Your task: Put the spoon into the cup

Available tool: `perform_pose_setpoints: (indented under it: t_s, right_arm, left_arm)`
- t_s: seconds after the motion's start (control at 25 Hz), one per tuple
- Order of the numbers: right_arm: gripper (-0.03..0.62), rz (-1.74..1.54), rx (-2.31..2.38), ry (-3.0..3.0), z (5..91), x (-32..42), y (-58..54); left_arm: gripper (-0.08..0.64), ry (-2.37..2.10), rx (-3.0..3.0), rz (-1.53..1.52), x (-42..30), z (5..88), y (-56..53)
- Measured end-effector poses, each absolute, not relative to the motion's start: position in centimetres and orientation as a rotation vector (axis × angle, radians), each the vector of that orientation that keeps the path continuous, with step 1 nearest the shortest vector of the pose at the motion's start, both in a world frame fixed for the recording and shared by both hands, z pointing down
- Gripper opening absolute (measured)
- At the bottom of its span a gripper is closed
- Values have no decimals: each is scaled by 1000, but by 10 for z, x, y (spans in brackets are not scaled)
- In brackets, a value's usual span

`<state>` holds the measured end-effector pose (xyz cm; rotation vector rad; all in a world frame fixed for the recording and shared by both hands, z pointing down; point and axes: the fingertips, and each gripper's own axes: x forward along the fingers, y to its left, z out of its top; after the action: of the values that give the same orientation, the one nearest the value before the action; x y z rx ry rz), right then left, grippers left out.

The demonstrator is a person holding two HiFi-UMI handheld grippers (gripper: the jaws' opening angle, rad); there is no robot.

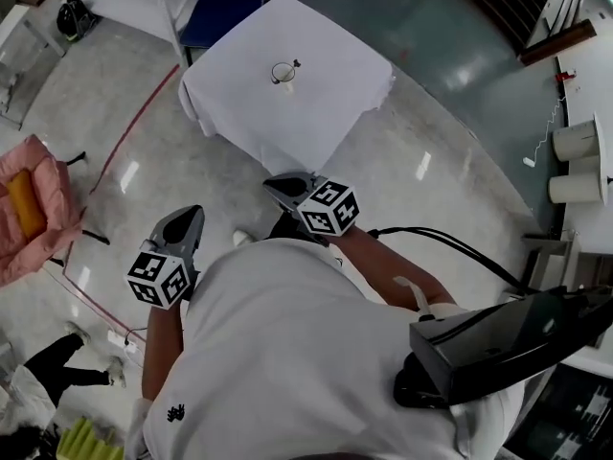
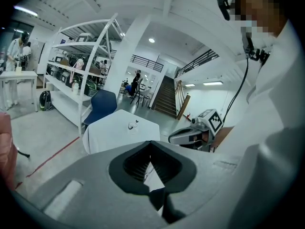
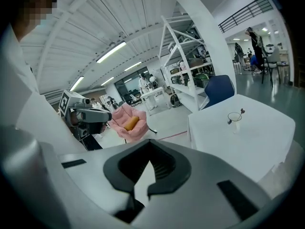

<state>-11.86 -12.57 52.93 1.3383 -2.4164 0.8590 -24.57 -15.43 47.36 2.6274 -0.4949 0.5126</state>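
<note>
Closed and empty, the left gripper (image 1: 190, 217) and right gripper (image 1: 278, 185) are pointing at the cup (image 1: 283, 73) — spoon (image 1: 295, 64) seemingly inside — well ahead on the tabletop (image 1: 335, 103), right nearer.

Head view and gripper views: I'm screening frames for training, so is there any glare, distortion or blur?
Head view: lights glare off the glossy floor; the cup is tiny but sharp. Left gripper view: fisheye bends the shelving, corners black. Right gripper view: same bending, no blur.

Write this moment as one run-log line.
left gripper: shut, empty | right gripper: shut, empty | spoon: seemingly in cup | table: well ahead
</note>
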Motion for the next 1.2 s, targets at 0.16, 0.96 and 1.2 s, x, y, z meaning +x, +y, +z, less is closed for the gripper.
perform_pose_setpoints:
  t_s: [0.16, 0.96, 1.2]
  right_arm:
    - [8, 846, 1328, -2423, 530, -121, -120]
    - [8, 879, 1284, -2433, 549, -102, -112]
    - [8, 901, 1294, -2421, 554, -61, -120]
  left_arm:
    - [11, -494, 2623, 511, -246, 476, -147]
    - [11, -492, 2588, 570, -220, 494, -141]
    - [11, -472, 2585, 595, -178, 495, -152]
